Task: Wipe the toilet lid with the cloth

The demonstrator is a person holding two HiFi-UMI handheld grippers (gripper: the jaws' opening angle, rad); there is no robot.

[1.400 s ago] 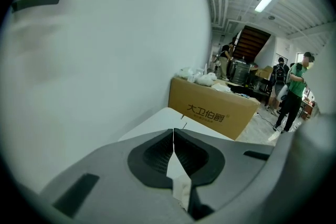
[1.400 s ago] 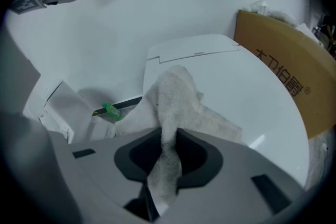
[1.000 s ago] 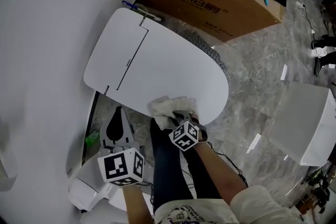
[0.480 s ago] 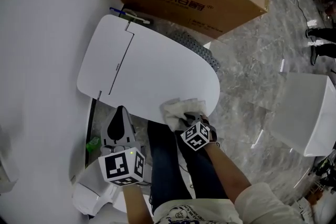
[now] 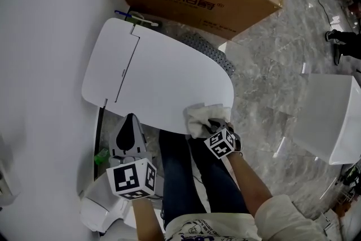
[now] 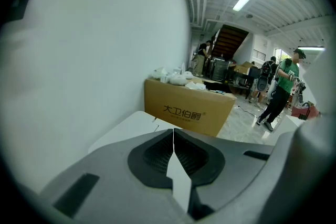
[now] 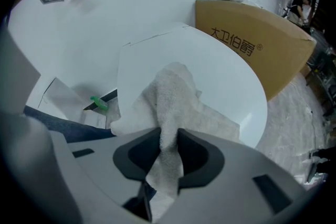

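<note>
The right gripper (image 7: 169,152) pinches a fold of the white cloth (image 7: 170,94), though its jaws have just been easing apart. The rest of the cloth lies spread on the toilet lid (image 5: 163,79) at its rounded front edge nearest the person. The gripper points steeply down, probably to drag the cloth flat. The left gripper (image 6: 173,136), jaws pressed together on nothing, hangs beside the lid's near edge — clear of the wiping path.

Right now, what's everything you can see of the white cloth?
The white terry-looking cloth is crumpled, one fold pinched between the jaws of the right hand-held gripper, which have just been opening slightly. The rest lies bunched on the white toilet lid near its rounded front end, by the edge closest to the person.
</note>
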